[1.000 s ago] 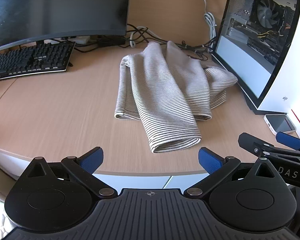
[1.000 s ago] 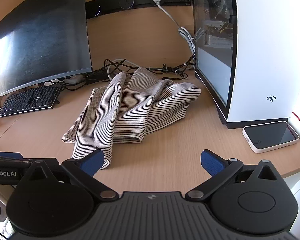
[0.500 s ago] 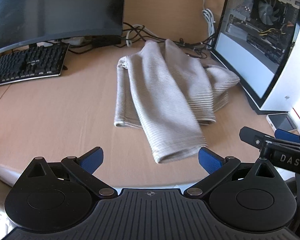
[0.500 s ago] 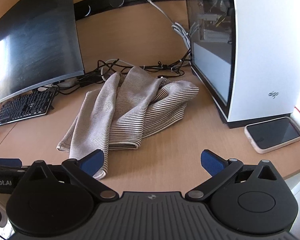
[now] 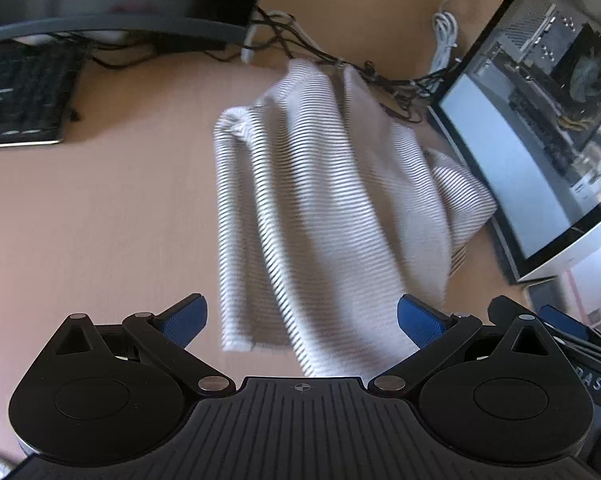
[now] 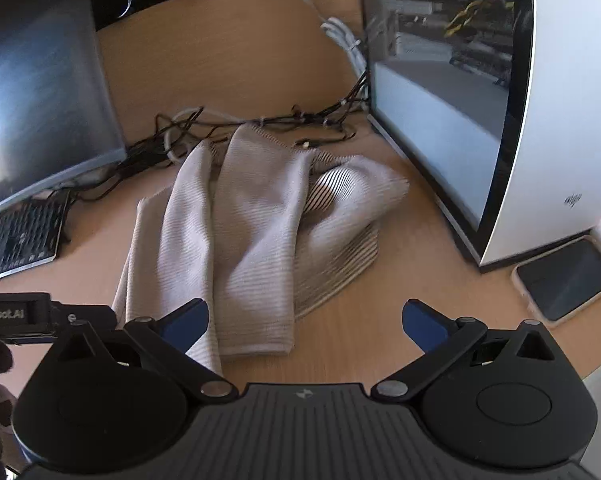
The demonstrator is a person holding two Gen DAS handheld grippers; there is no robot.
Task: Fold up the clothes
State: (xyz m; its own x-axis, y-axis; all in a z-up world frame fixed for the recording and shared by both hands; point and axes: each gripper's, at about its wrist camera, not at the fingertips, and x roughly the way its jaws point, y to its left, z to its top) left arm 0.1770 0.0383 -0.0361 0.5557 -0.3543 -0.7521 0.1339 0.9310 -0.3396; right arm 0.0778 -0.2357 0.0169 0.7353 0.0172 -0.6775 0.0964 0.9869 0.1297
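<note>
A crumpled grey-and-white striped garment (image 5: 324,208) lies loosely bunched on the wooden desk (image 5: 100,220), its near hem running down toward both cameras. My left gripper (image 5: 302,318) is open, hovering just above the near end of the cloth with nothing between its blue pads. In the right wrist view the same garment (image 6: 256,232) fills the middle, and my right gripper (image 6: 305,320) is open over its near hem, empty. The left gripper's body (image 6: 48,314) shows at the left edge there. Both views are motion-blurred.
A curved monitor (image 6: 32,92) and a black keyboard (image 5: 20,96) stand to the left. A white PC case with a glass side (image 6: 500,100) stands to the right, a phone (image 6: 566,278) lying by it. Tangled cables (image 6: 260,124) run behind the garment.
Both grippers have moved forward and lower toward the garment, which now looms larger under them. Both stay open; the cloth itself has not been shifted.
</note>
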